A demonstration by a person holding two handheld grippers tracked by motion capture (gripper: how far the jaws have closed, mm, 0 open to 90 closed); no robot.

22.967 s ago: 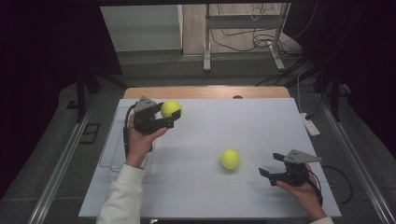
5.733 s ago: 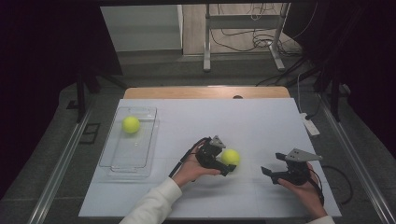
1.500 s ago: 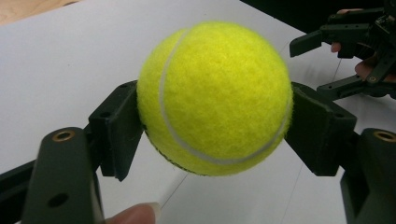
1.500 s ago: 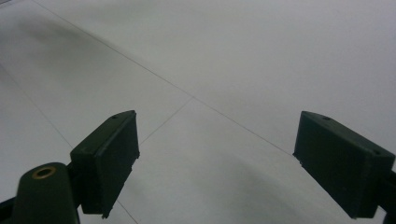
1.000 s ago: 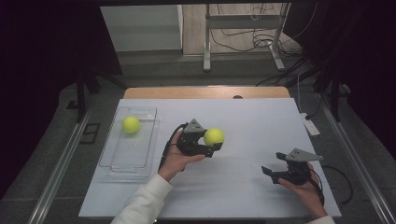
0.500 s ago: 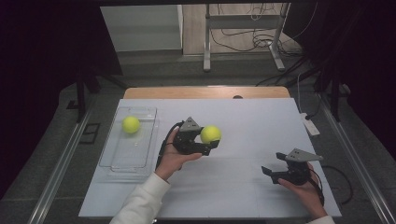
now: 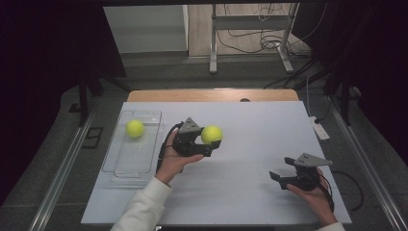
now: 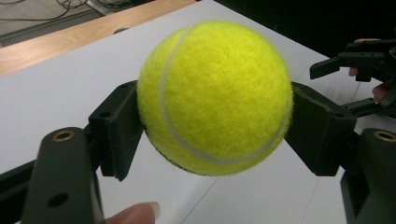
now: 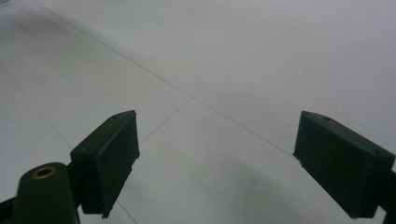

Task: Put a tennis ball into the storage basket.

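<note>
Above table [image 7: 250,120], ball [image 7: 211,134] between tool [image 7: 210,143] pads

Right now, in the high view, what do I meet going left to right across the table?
Ball in tray → left gripper → held ball → right gripper.

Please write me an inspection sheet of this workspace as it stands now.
Surface: white table, wooden edge at the far side.
Job's things: one tennis ball clamped above the table; second tennis ball lying in the clear tray at the table's left.
Clutter: white object at the right edge, too small to identify.
Grippers: left tool shut on the ball; right tool open, holding nothing, low over the table.
Cables: black cable trailing from the left tool.
Surroundings: dark room; metal stand legs and floor cables beyond.
</note>
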